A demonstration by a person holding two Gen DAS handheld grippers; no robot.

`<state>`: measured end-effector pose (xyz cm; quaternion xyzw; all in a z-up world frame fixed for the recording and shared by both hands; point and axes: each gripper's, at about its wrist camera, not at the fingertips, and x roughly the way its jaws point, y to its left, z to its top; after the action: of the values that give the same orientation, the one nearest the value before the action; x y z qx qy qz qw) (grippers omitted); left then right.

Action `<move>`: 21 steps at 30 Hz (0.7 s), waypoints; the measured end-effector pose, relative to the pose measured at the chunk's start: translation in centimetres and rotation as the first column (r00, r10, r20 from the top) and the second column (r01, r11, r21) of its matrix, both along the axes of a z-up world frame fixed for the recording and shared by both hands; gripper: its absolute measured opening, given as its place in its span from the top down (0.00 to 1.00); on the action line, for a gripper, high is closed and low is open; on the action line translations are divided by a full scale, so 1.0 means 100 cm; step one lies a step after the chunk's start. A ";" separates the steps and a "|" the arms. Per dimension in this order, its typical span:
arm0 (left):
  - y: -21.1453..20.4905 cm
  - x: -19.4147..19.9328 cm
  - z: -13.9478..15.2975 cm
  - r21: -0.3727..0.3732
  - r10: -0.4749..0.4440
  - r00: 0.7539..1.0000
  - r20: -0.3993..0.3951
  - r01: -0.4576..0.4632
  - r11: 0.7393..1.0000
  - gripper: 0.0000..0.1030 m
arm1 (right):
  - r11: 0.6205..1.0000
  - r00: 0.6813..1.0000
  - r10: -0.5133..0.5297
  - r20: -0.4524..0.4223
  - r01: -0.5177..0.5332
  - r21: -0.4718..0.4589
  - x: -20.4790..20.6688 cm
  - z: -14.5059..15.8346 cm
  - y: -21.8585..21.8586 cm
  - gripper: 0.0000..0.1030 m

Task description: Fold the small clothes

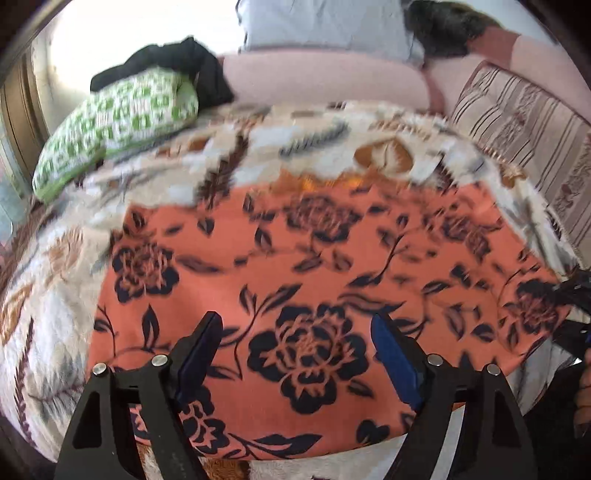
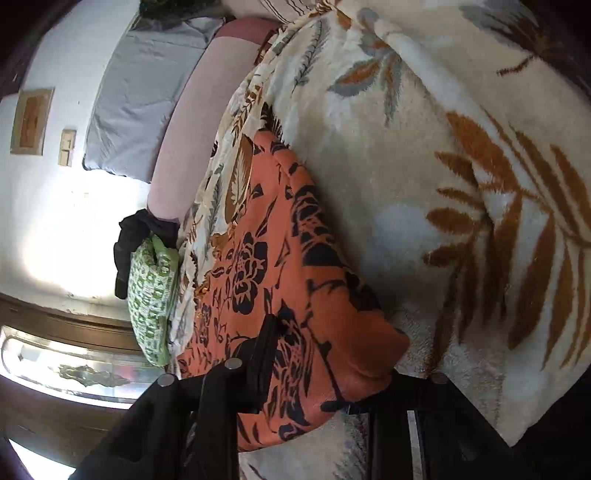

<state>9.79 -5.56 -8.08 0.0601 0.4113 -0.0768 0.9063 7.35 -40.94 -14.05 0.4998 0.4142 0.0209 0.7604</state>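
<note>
An orange garment with dark flower print [image 1: 314, 240] lies spread on a cream leaf-patterned fleece blanket [image 1: 55, 332]. My left gripper [image 1: 295, 332] hovers over the garment's near part, jaws wide apart, with nothing pinched between them. In the right wrist view the garment [image 2: 258, 258] runs away along the blanket [image 2: 443, 184], and its near corner is bunched and raised between the jaws of my right gripper [image 2: 328, 354], which is shut on it; the right finger is mostly hidden under the fold. The right gripper [image 1: 576, 325] also shows at the garment's right corner in the left wrist view.
A green-and-white pillow [image 1: 118, 122] with black cloth [image 1: 177, 62] on it lies at the far left. A pink bolster [image 1: 325, 77], a grey pillow [image 1: 325, 22] and a striped cushion [image 1: 524, 122] line the back. A hand [image 1: 585, 387] shows at the right edge.
</note>
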 end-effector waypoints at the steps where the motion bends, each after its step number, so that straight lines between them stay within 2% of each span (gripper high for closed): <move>1: -0.005 0.003 -0.007 0.028 -0.005 1.000 -0.015 0.005 1.000 0.17 | 1.000 1.000 -0.007 -0.012 0.007 0.009 0.001 -0.004 -0.001 0.70; 3: -0.016 0.016 -0.045 0.090 -0.032 0.988 -0.154 0.047 0.995 0.15 | 1.000 0.999 -0.027 -0.033 0.028 0.014 0.004 -0.014 -0.001 0.68; 4: -0.014 0.013 -0.043 0.089 -0.040 0.995 -0.089 0.047 0.995 0.12 | 0.999 0.999 -0.032 -0.028 0.033 0.019 0.006 -0.017 -0.001 0.67; 5: -0.013 0.012 -0.038 0.085 -0.046 0.995 -0.093 0.054 0.995 0.12 | 0.999 0.999 -0.030 -0.031 0.030 0.017 0.008 -0.018 -0.001 0.67; 6: -0.007 0.012 -0.030 0.048 -0.045 0.992 -0.116 0.050 0.998 0.13 | 1.000 0.999 -0.011 -0.033 0.011 -0.007 0.012 -0.013 0.001 0.69; 7: 0.003 0.008 -0.018 -0.012 -0.039 0.995 -0.096 0.038 0.999 0.13 | 0.999 1.000 0.016 -0.026 -0.017 -0.047 0.015 -0.004 0.005 0.79; 8: 0.015 0.002 -0.005 -0.058 -0.024 0.998 -0.050 0.021 0.998 0.13 | 0.994 0.999 0.041 -0.013 -0.042 -0.104 0.017 0.008 0.010 0.84; 11: 0.068 -0.017 0.033 -0.142 0.096 0.993 0.071 -0.085 0.986 0.13 | 0.955 0.989 0.131 0.072 -0.106 -0.278 0.028 0.068 0.044 0.84; 13: 0.116 -0.033 0.050 -0.228 0.204 0.973 0.109 -0.175 0.958 0.13 | 0.912 0.969 0.210 0.131 -0.146 -0.383 0.035 0.109 0.080 0.84; 14: 0.140 -0.040 0.055 -0.253 0.261 0.958 0.122 -0.224 0.941 0.13 | 0.886 0.948 0.268 0.169 -0.174 -0.431 0.038 0.133 0.106 0.84; 17: 0.210 -0.061 0.061 -0.308 0.438 0.888 0.141 -0.381 0.872 0.13 | 0.809 0.878 0.418 0.236 -0.241 -0.536 0.043 0.177 0.180 0.84; 19: 0.248 -0.073 0.050 -0.346 0.526 0.844 0.109 -0.464 0.816 0.13 | 0.756 0.823 0.514 0.242 -0.302 -0.581 0.045 0.186 0.232 0.84; 21: 0.271 -0.075 0.030 -0.360 0.561 0.827 0.049 -0.509 0.782 0.13 | 0.691 0.773 0.604 0.193 -0.388 -0.610 0.050 0.171 0.289 0.84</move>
<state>2.25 21.49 -5.07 -0.2070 0.3213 0.1207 0.9162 12.35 -12.02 3.08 0.1178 0.3692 0.2092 0.8978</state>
